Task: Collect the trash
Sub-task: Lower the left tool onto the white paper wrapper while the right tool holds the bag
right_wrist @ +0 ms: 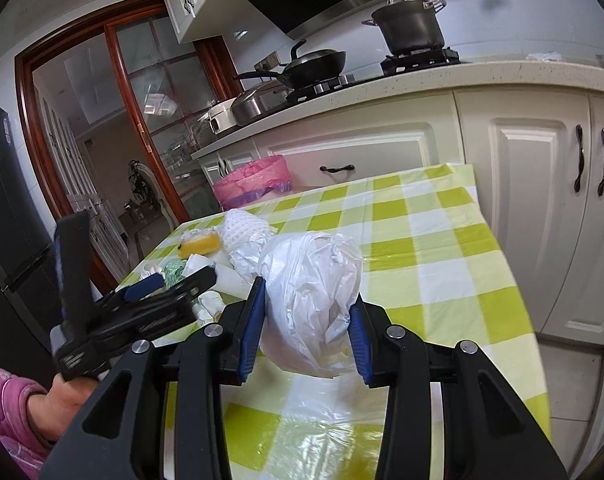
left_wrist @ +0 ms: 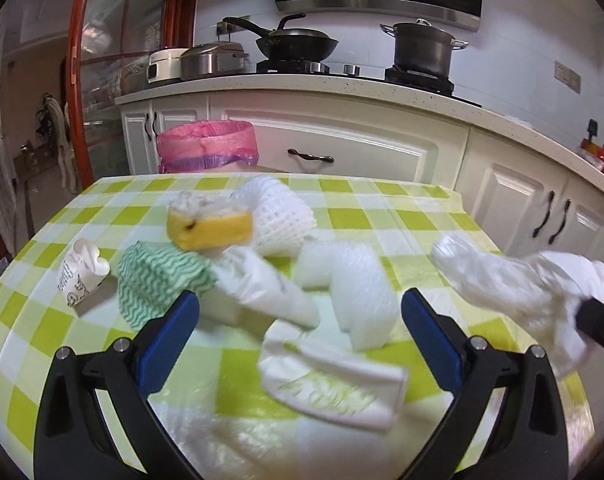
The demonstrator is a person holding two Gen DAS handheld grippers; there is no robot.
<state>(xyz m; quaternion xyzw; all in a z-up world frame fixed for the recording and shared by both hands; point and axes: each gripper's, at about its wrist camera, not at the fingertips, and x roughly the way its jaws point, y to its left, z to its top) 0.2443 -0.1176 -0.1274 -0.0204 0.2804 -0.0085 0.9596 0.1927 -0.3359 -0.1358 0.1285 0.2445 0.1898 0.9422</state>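
Fingers (right_wrist: 356,328) of the right gripper (right_wrist: 306,320) clamp a crumpled white plastic bag (right_wrist: 314,280); left gripper (left_wrist: 299,312) fingers spread wide, empty.

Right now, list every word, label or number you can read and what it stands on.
None can be read.
Small crumpled white paper cup: dark print and a drawing, too blurred.
Flat white plastic packet: faint greenish marking, too blurred.

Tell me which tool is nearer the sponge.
Left. The left tool hangs open over the trash pile, with the sponge just beyond its tips. The right tool is off to the side, shut on a plastic bag.
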